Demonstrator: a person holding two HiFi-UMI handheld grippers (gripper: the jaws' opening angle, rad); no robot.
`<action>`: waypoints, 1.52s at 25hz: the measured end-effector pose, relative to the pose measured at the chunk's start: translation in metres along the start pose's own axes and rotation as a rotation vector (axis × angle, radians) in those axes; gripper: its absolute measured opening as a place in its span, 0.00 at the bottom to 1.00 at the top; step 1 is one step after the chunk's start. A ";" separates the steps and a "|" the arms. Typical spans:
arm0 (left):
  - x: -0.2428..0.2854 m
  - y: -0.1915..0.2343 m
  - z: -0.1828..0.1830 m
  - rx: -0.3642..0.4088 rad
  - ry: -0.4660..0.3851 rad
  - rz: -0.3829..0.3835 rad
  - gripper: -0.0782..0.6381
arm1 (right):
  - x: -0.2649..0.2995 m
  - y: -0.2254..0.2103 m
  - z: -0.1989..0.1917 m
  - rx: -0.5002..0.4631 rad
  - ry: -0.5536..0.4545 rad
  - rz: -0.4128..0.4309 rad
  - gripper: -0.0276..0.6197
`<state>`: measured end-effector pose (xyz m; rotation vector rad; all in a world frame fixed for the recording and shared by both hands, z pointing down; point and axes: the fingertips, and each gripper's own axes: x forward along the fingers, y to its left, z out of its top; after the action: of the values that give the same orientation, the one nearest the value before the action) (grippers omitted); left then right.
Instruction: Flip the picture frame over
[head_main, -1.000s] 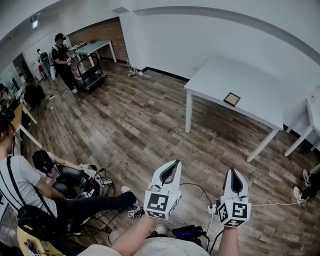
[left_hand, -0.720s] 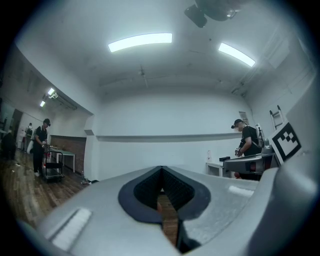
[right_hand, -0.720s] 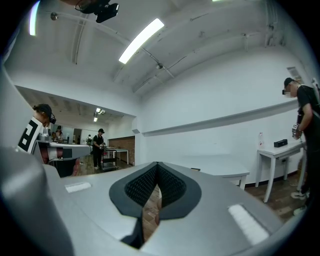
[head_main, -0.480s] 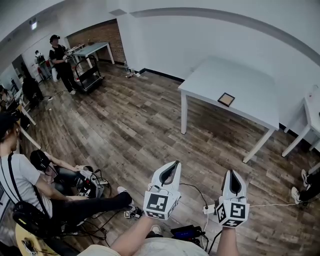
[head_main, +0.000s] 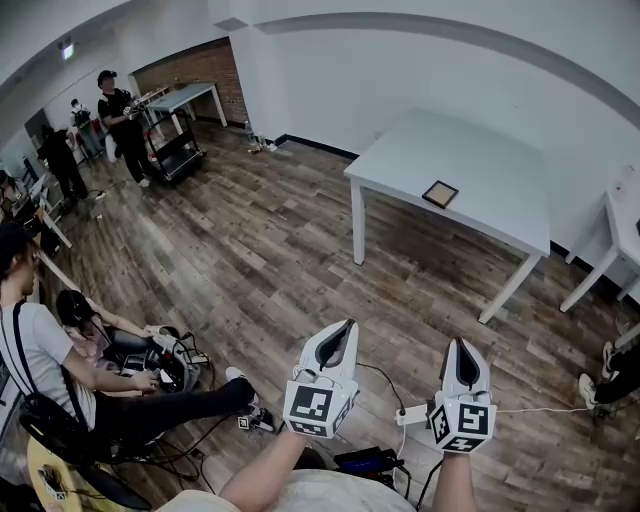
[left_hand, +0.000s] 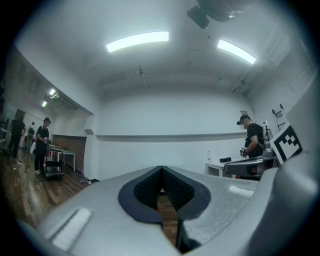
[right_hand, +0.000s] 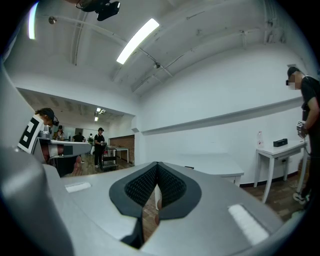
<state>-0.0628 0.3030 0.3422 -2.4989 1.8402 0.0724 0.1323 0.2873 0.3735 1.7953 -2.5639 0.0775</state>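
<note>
**A:** Start at the left. What is the left gripper (head_main: 351, 324) doing?

**B:** It is clenched with nothing in it. In the left gripper view the two tips meet, and only bare floor (head_main: 270, 250) shows through the hollow behind them. It is held level, low in front of the person.

**A:** And where is the picture frame (head_main: 440, 194) from there?

**B:** It is well apart from it, ahead and off to the right. It lies flat on the white table (head_main: 490, 150), just inside the table's near edge, with open floor between it and both tools.

**A:** Does it have a long axis to line up on?

**B:** It looks close to square from here, and it sits a little skewed to the table edge. It is too small to tell which side is longer.

**A:** And the right gripper (head_main: 462, 341)?

**B:** That one is also pressed together and empty. The frame lies almost straight ahead of it, a touch to the left, so I'd judge the right hand is the nearer one.

**A:** So what does the next move need?

**B:** Probably closing the gap to the table first, then opening the jaws to take an edge of the frame.
</note>
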 end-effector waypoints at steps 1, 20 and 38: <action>0.000 -0.002 0.000 0.002 0.002 0.001 0.11 | 0.000 -0.002 -0.001 0.004 0.003 -0.001 0.08; 0.027 -0.003 -0.007 0.023 0.001 -0.035 0.11 | 0.022 -0.014 -0.001 -0.006 -0.013 -0.023 0.08; 0.143 0.071 -0.023 0.000 -0.002 -0.088 0.11 | 0.152 -0.017 -0.009 -0.022 0.039 -0.070 0.08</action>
<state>-0.0877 0.1438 0.3566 -2.5746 1.7262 0.0725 0.0966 0.1394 0.3884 1.8547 -2.4631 0.0820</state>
